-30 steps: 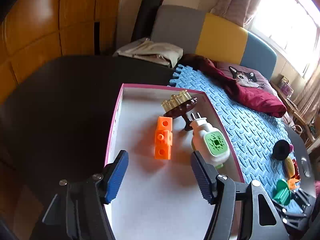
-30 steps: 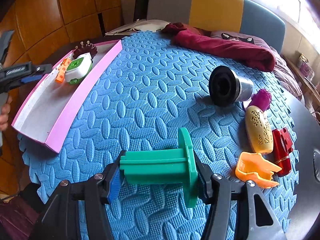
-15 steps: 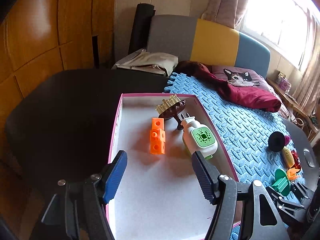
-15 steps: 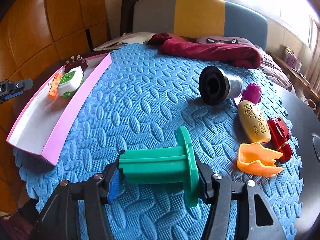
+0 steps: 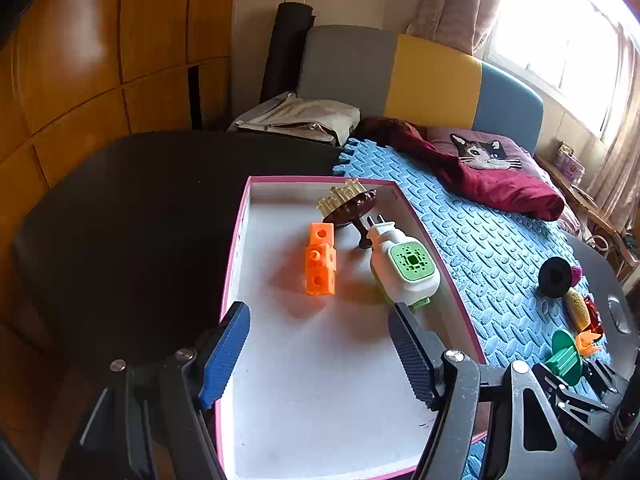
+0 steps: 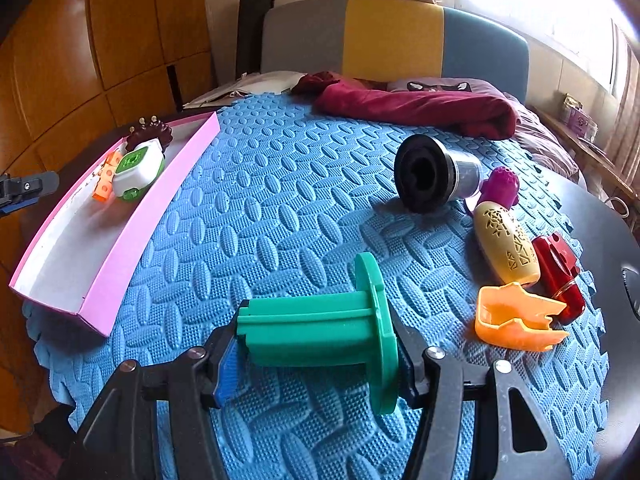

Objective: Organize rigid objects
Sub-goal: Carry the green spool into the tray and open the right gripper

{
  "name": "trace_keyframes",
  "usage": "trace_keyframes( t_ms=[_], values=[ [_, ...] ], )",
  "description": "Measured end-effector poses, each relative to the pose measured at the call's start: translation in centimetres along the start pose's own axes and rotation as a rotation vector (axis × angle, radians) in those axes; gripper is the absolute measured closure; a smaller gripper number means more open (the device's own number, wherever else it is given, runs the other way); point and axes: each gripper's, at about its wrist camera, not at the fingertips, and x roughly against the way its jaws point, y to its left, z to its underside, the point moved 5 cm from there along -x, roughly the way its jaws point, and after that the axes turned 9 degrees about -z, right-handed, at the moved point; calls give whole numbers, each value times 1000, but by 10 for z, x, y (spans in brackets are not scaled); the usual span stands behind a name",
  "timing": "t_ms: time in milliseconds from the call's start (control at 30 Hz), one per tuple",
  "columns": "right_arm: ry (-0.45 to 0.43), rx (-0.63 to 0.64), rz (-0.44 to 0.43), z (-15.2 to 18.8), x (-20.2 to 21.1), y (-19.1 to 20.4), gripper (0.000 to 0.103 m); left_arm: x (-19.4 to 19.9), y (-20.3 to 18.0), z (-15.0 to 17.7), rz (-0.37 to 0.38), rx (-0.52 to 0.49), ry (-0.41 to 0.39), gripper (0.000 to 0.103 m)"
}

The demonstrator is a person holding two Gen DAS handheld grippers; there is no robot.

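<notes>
My right gripper [image 6: 316, 364] is shut on a green plastic spool [image 6: 320, 332], held sideways just above the blue foam mat [image 6: 280, 208]. My left gripper [image 5: 320, 348] is open and empty over the near part of the pink-rimmed white tray [image 5: 320, 392]. The tray holds an orange block [image 5: 320, 258], a white and green plug-in device [image 5: 404, 270] and a brown brush [image 5: 350, 204]. In the right wrist view the tray [image 6: 120, 264] lies at the left. A black cup [image 6: 432, 172], a cream perforated piece [image 6: 506, 244], a red piece [image 6: 558, 276] and an orange shell [image 6: 516, 320] lie right of the spool.
A purple piece [image 6: 502, 184] sits behind the cream one. A dark red cloth [image 6: 416, 108] lies at the mat's far edge by a grey, yellow and blue sofa back [image 6: 392, 36]. Dark tabletop [image 5: 132, 216] lies left of the tray. Wooden cabinets [image 5: 100, 48] stand at left.
My left gripper has drawn back and risen from the tray, still open. My right gripper has lifted slightly with the green spool in it.
</notes>
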Motion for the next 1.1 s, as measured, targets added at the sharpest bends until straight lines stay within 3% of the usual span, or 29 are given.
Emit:
trace_keyframes(
  t_ms=[367, 500, 667, 833, 933, 1100],
  values=[
    [10, -41, -7, -3, 3, -2, 43, 2, 21, -2, -25, 42, -16, 31],
    [-18, -42, -75, -22, 14, 12, 43, 3, 32, -4, -35, 66, -22, 31],
    [-14, 84, -234, -49, 20, 67, 43, 5, 45, -8, -46, 97, -32, 31],
    [52, 228, -362, -68, 6, 129, 43, 8, 57, -11, -54, 123, -45, 31],
    [154, 297, -416, -69, -18, 160, 43, 8, 66, -11, -62, 137, -45, 31],
    [279, 315, -380, -67, -63, 171, 43, 3, 76, -7, -76, 160, -30, 31]
  ],
)
